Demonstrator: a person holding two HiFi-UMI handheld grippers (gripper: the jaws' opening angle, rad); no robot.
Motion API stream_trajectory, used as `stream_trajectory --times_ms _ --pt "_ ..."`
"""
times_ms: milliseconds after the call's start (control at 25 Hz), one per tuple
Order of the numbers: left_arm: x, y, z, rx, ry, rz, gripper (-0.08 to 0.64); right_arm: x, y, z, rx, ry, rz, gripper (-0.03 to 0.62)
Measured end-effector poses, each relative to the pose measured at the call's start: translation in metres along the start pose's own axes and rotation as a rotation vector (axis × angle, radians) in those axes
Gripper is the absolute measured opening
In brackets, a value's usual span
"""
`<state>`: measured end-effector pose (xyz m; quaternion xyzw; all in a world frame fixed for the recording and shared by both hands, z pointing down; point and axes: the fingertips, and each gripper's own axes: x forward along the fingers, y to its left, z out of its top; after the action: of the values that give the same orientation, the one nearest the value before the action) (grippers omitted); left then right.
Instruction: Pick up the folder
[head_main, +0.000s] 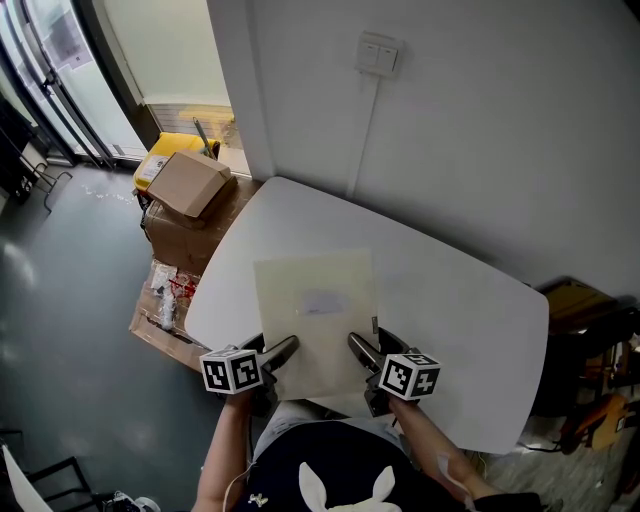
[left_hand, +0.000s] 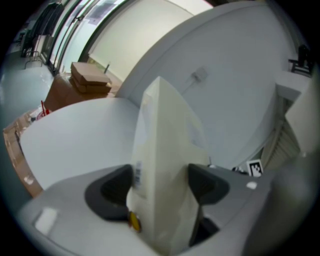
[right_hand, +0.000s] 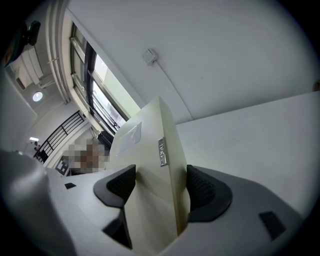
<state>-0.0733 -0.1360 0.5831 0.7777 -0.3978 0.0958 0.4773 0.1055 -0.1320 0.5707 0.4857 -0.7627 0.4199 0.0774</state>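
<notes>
Firmly, the left claw (left_hand: 160, 186) is clamped on the near edge of the cream folder (left_hand: 167, 130). The right claw (right_hand: 159, 186) pinches that same edge alongside. The folder stretches away over the white desk (head_main: 450, 320), with cardboard boxes (head_main: 185, 190) at the desk's left.

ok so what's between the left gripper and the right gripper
The cream folder: its near edge spans the gap from the left gripper to the right gripper, and each is shut on it. The head view shows this.
</notes>
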Motion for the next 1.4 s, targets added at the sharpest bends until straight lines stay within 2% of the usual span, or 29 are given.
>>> stream_trajectory --times_ms 720,1400 --pt "-0.032 -0.039 0.011 0.047 -0.105 -0.019 0.348 -0.041 0.029 0.018 -0.074 -0.094 0.007 0.304" --pt "-0.066 -0.064 0.000 0.061 -0.178 -0.022 0.353 -0.077 0.053 0.014 -0.137 -0.142 0.031 0.304"
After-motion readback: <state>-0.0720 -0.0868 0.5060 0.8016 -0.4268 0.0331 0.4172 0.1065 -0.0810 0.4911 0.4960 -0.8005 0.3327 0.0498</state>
